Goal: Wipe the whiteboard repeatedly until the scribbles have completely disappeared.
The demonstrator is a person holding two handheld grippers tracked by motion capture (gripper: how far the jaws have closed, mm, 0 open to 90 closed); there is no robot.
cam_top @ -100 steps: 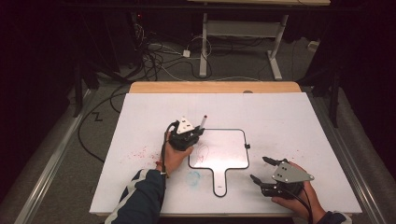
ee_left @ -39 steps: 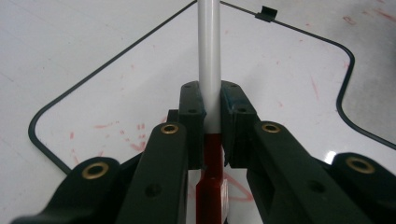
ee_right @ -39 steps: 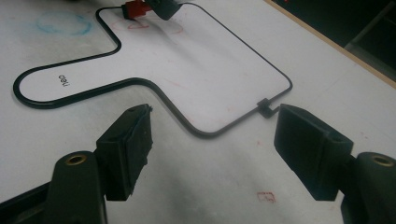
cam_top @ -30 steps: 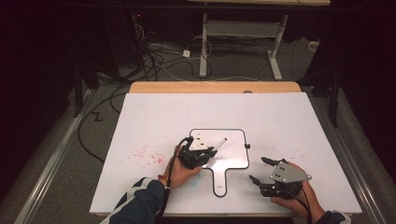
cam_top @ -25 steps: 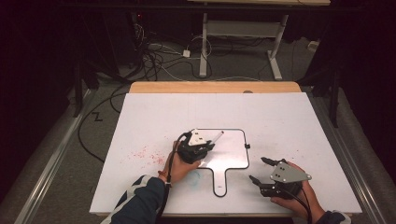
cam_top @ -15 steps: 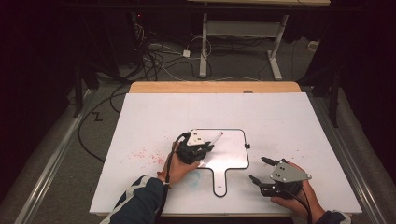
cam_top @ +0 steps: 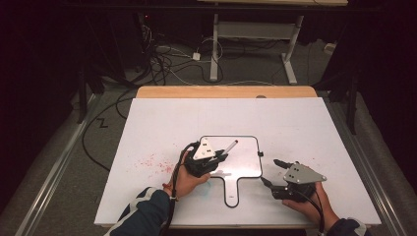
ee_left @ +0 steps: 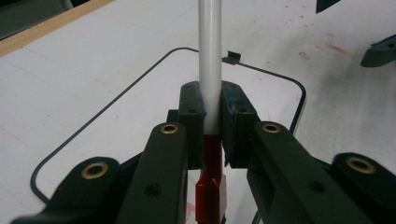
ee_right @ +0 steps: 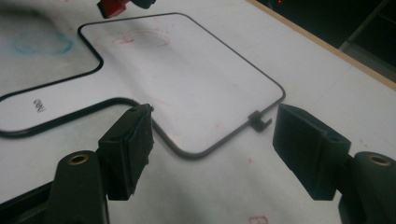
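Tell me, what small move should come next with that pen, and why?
Probably bring the pen down so its tip meets the small whiteboard. The left gripper is shut on the pen and holds it above the board, which carries only faint red marks. The right gripper waits open beside the board's right edge, so it might steady the board.

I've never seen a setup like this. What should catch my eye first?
The small handheld whiteboard lying mid-table, its handle toward the person. Over its left edge the left gripper is clamped on a grey marker with a red cap. Near the board's right edge the right gripper has its jaws open, nothing between them. Red smudges stain the white table.
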